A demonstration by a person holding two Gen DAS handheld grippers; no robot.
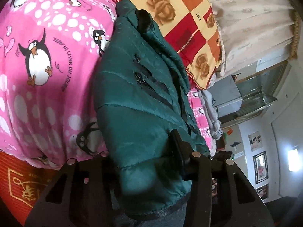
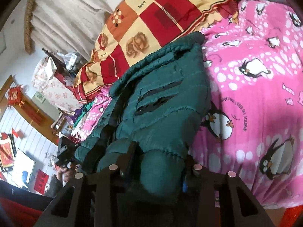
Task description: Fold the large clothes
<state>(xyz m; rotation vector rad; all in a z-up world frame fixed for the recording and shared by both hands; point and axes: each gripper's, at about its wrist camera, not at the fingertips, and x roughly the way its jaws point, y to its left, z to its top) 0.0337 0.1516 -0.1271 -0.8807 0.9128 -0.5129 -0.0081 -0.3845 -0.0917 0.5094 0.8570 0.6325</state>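
Note:
A dark green puffer jacket [image 1: 136, 98] lies folded lengthwise on a pink penguin blanket [image 1: 47, 56], with black zip pockets showing. My left gripper [image 1: 145, 168] is shut on the jacket's near hem; the fabric bunches between its fingers [image 1: 180, 151]. In the right wrist view the same jacket [image 2: 161, 102] lies on the pink blanket [image 2: 255, 94]. My right gripper [image 2: 157, 168] is shut on the jacket's hem end, with fabric bulging between its fingers [image 2: 130, 157]. The left gripper also shows in the right wrist view [image 2: 64, 151], held in a hand at the jacket's other edge.
A red, orange and cream checked quilt [image 1: 189, 28] lies folded beyond the jacket, also in the right wrist view [image 2: 151, 22]. A heap of grey clothes [image 1: 210, 111] lies on the bed's far side. Pale curtains [image 1: 255, 19], a cabinet and wall pictures stand behind.

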